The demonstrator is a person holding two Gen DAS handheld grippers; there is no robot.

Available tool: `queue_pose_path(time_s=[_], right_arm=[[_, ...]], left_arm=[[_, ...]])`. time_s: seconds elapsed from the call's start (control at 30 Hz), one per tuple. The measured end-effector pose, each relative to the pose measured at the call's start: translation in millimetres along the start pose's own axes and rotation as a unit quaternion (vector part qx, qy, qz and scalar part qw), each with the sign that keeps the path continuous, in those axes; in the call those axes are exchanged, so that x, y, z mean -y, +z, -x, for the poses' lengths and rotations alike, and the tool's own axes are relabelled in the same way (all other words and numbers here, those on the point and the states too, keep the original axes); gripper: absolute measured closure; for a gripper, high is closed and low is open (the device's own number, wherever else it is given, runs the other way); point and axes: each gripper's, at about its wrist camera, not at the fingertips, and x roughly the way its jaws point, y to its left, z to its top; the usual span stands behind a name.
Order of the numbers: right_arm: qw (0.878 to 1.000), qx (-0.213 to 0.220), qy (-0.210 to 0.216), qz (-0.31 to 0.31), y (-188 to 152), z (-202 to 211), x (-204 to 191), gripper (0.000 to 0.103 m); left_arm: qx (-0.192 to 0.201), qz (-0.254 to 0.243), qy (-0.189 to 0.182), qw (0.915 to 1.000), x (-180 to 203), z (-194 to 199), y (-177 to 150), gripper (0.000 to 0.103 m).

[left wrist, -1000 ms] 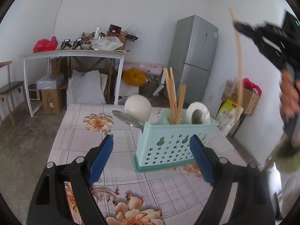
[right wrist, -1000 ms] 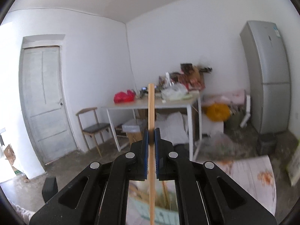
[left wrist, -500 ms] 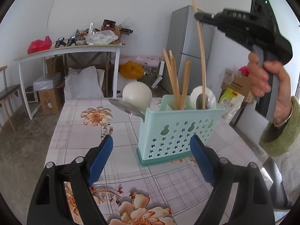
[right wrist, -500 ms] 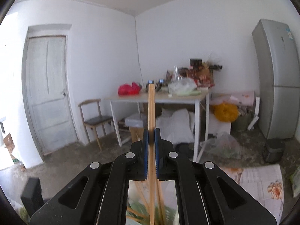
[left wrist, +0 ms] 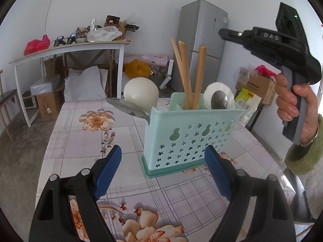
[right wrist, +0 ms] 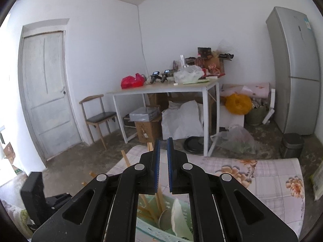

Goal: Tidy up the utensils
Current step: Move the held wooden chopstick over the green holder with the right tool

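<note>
The mint utensil caddy (left wrist: 191,133) stands upright on the floral desk (left wrist: 84,141), holding wooden chopsticks (left wrist: 188,74) and spoons. The left gripper (left wrist: 163,169), fingers spread wide, sits just before the caddy. The right gripper (right wrist: 163,159) hangs above the caddy, fingers slightly parted, pinching nothing.

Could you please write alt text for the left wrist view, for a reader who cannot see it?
A mint-green utensil caddy stands on a floral tablecloth and holds wooden chopsticks, two white ladles and metal spoons. The open left claw frames it from the near side. At upper right, a hand holds the right claw above the caddy.
</note>
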Motion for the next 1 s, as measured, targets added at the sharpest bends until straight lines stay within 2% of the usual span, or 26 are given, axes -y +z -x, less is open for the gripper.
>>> queue_pose_path(time_s=[0.07,0.2,0.27,0.33,0.4,0.43,0.47,0.57,0.67,0.73,0.77,0.8,0.83,0.9,1.0], right_arm=[[1.0,-0.002,0.007,-0.009,-3.4,9.5,-1.6,0.096],[0.998,-0.036,0.024,-0.041,-27.0,30.7,-2.1,0.076],[0.996,-0.061,0.034,-0.061,-43.8,41.0,-2.2,0.07],[0.99,-0.102,0.042,-0.086,-68.5,50.0,-4.1,0.06],[0.978,-0.161,0.058,-0.12,-102.2,48.6,-9.7,0.057],[0.974,-0.181,0.055,-0.124,-111.7,46.3,-13.6,0.057],[0.966,-0.224,0.043,-0.123,-134.6,38.6,-23.2,0.057],[0.95,-0.292,0.019,-0.107,-172.7,19.9,-43.9,0.057],[0.942,-0.324,-0.006,-0.092,-193.2,5.1,-56.0,0.064],[0.935,-0.345,-0.021,-0.076,-202.1,-4.4,-63.4,0.078],[0.933,-0.351,-0.024,-0.071,-207.9,-6.1,-65.2,0.08],[0.936,-0.346,-0.027,-0.061,-206.9,-6.0,-67.5,0.094],[0.933,-0.353,-0.027,-0.059,-205.9,-10.3,-66.1,0.099],[0.935,-0.346,-0.026,-0.07,-199.5,-6.9,-64.1,0.099],[0.946,-0.314,-0.03,-0.08,-176.6,8.0,-57.5,0.099]], left_arm=[[-0.003,0.001,0.003,1.0,-0.7,-0.1,-2.6,0.021],[-0.013,0.006,0.008,0.9999,-4.6,-0.4,-6.4,0.021],[-0.016,0.004,0.012,0.9998,-6.5,-1.4,-8.1,0.021],[-0.018,0.005,0.015,0.9997,-9.7,-2.8,-8.6,0.021],[-0.019,0.009,0.018,0.9996,-12.2,-4.6,-8.9,0.021],[-0.02,0.012,0.019,0.9996,-14.0,-6.1,-8.7,0.021],[-0.02,0.015,0.02,0.9995,-15.4,-7.0,-8.8,0.021],[-0.023,0.021,0.022,0.9993,-18.2,-8.2,-8.6,0.021],[-0.021,0.017,0.025,0.9993,-16.8,-5.8,-7.8,0.021],[-0.019,0.015,0.027,0.9993,-16.0,-3.7,-7.6,0.021],[-0.019,0.015,0.028,0.9993,-15.5,-2.6,-8.0,0.021],[-0.018,0.015,0.028,0.9993,-14.8,-1.5,-9.1,0.021],[-0.018,0.016,0.029,0.9993,-14.4,-1.1,-9.5,0.021],[-0.019,0.019,0.03,0.9992,-14.2,0.5,-11.0,0.021],[-0.018,0.022,0.029,0.9992,-14.9,2.7,-12.1,0.021]])
